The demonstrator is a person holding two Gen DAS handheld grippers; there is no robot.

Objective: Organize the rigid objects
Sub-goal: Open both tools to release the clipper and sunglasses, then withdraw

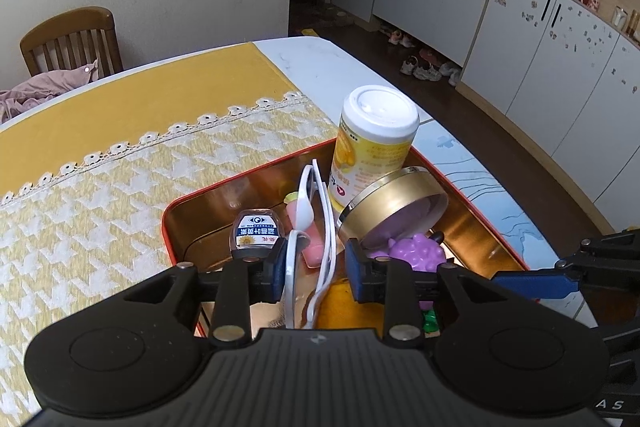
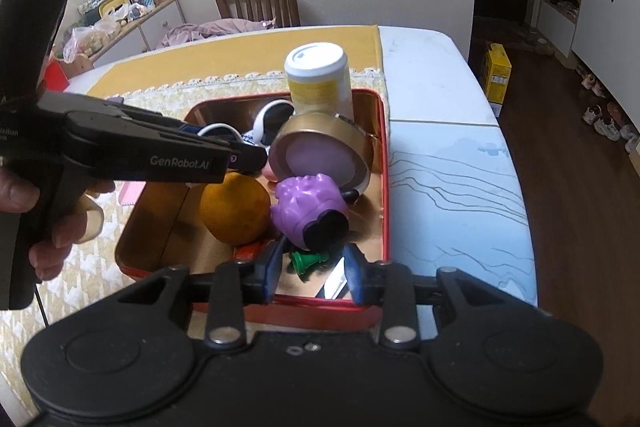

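A red tin with a gold inside (image 1: 176,211) (image 2: 380,163) lies on the table. It holds white sunglasses (image 1: 320,223) (image 2: 272,119), a yellow white-capped bottle (image 1: 372,147) (image 2: 320,79), a gold round tin with a purple face (image 1: 396,207) (image 2: 320,155), a purple grape toy (image 1: 416,251) (image 2: 308,207), an orange (image 2: 234,207), a small eye-drop box (image 1: 256,227) and a green piece (image 2: 306,261). My left gripper (image 1: 316,275) is open over the tin, the sunglasses between its fingers. My right gripper (image 2: 312,275) is open and empty at the tin's near edge.
A yellow houndstooth cloth (image 1: 100,187) covers the left part of the white table (image 2: 452,179). A wooden chair (image 2: 256,3) stands behind it. A pink item (image 2: 130,193) lies left of the tin. White cabinets (image 1: 540,39) and shoes stand to the right.
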